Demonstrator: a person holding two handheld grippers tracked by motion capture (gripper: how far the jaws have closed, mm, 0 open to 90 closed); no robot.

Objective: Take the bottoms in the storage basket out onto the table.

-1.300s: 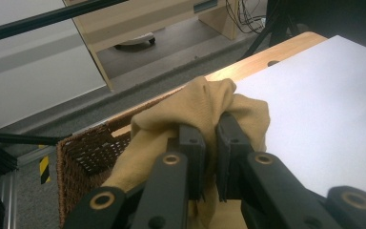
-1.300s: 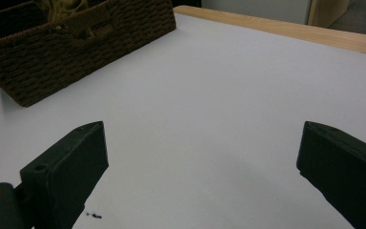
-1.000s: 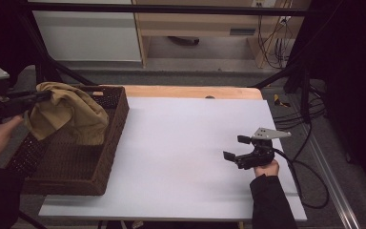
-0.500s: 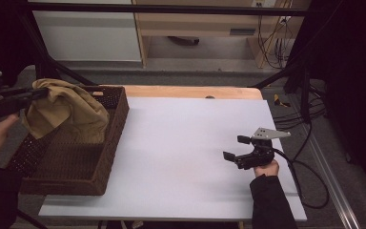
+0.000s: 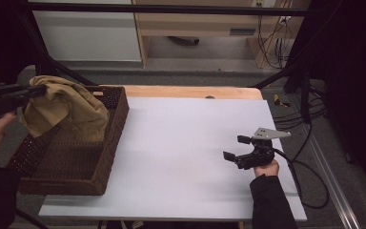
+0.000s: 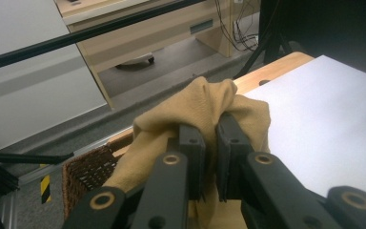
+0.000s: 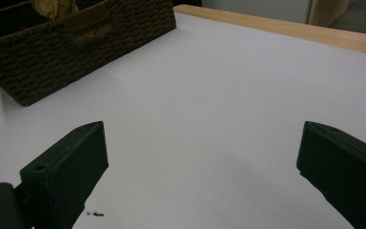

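High view: my left tongs [image 5: 31,90] pinch the cloth [image 5: 69,107], hanging over the basket's [image 5: 107,157] far end. Right tongs [image 5: 237,149] rest spread on the table [image 5: 181,143]. Advice: lift until the hem clears the rim before carrying across.

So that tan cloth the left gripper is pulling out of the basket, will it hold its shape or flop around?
Probably floppy: the tan cloth sags in soft folds from the left gripper, whose jaws are shut on a bunched pinch. It likely weighs little, since that one pinch carries it. Its lower edge drapes into the wicker basket and may drag or snag on the weave.
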